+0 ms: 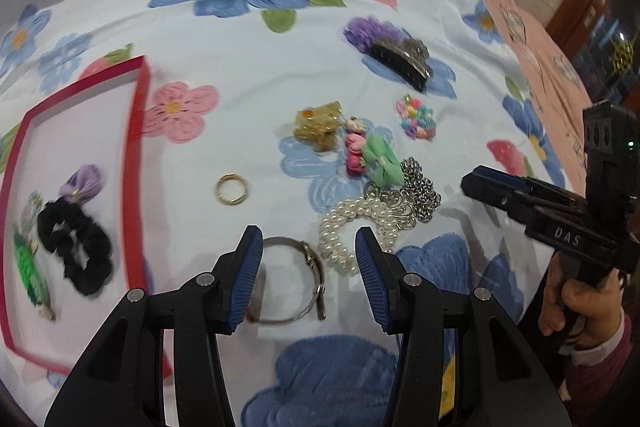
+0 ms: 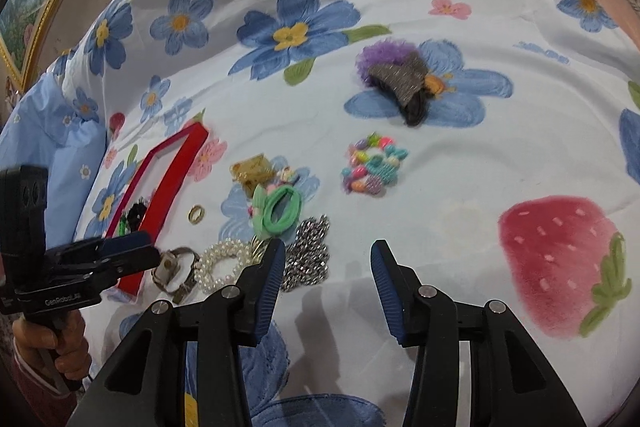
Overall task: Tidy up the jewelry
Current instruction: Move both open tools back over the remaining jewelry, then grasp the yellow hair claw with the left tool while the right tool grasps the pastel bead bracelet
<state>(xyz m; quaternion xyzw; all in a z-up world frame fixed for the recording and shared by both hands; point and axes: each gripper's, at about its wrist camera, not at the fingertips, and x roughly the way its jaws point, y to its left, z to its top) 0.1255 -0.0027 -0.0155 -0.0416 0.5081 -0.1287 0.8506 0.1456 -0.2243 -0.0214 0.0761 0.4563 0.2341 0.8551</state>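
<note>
A red tray (image 1: pixel 138 131) lies at the left on a flowered bedsheet; it holds a black scrunchie (image 1: pixel 76 251), a purple piece (image 1: pixel 82 183) and a green clip (image 1: pixel 30 267). Loose on the sheet lie a silver watch (image 1: pixel 296 279), a pearl bracelet (image 1: pixel 352 227), a gold ring (image 1: pixel 231 188), a silver chain (image 1: pixel 420 191), a green bow (image 1: pixel 382 157), an amber clip (image 1: pixel 318 125), a bead bracelet (image 1: pixel 416 117) and a black hair clip (image 1: pixel 400 57). My left gripper (image 1: pixel 308 247) is open over the watch. My right gripper (image 2: pixel 328 263) is open and empty beside the silver chain (image 2: pixel 308 255).
The right gripper's body (image 1: pixel 560 219) and hand show at the right of the left wrist view. A pink blanket (image 1: pixel 536 39) borders the sheet at the right. A blue pillow (image 2: pixel 44 131) and a framed picture (image 2: pixel 24 7) lie at the far left.
</note>
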